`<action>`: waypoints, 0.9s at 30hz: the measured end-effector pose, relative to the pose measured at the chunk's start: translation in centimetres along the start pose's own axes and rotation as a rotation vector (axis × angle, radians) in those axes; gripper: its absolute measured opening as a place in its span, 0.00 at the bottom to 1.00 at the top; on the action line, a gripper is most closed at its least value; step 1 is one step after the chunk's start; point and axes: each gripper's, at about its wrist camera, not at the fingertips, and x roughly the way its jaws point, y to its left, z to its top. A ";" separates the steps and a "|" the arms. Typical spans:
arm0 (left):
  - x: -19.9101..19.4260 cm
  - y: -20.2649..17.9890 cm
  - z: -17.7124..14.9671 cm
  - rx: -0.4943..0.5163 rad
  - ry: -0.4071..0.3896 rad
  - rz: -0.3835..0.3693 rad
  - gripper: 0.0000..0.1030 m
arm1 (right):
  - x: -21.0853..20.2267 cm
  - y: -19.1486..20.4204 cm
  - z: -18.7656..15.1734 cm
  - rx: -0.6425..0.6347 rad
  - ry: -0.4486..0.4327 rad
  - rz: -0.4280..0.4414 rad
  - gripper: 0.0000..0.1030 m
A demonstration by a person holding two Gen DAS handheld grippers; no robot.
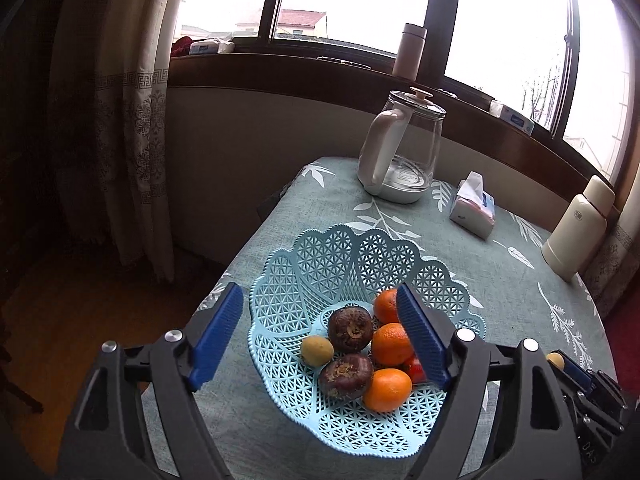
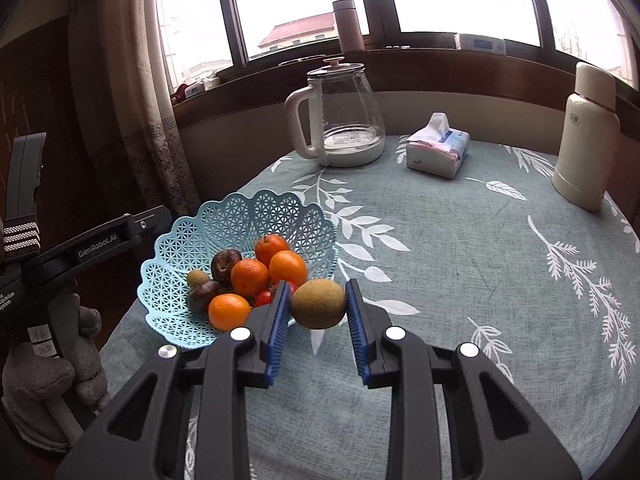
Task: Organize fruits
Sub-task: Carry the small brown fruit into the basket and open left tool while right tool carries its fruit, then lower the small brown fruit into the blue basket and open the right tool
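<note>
From the left view, the left gripper (image 1: pixel 320 334) hangs with fingers wide apart over the blue basket (image 1: pixel 316 256) near the tabletop's left edge, and from the right view, the right gripper (image 2: pixel 318 310) squeezes a kiwi (image 2: pixel 318 303) beside the basket, which might slip and roll off.

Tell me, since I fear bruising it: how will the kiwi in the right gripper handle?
The kiwi looks fuzzy, so it probably won't slip from the right gripper. Being rounded, it may roll once released into the blue basket. Likely soft; squeeze gently.

Fruits (image 2: pixel 256 276) in basket (image 2: pixel 168 264) (table's (image 2: pixel 460 260) left)
</note>
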 end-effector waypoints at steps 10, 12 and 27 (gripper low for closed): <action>-0.6 0.3 0.3 0.003 -0.014 0.014 0.81 | 3.3 4.0 0.4 -0.056 0.055 0.080 0.28; -0.5 0.2 0.3 0.011 -0.012 0.022 0.82 | 3.8 4.3 0.4 -0.056 0.065 0.083 0.28; -0.4 -0.1 0.3 0.028 -0.014 0.034 0.90 | 4.3 3.5 0.3 -0.026 0.090 0.065 0.28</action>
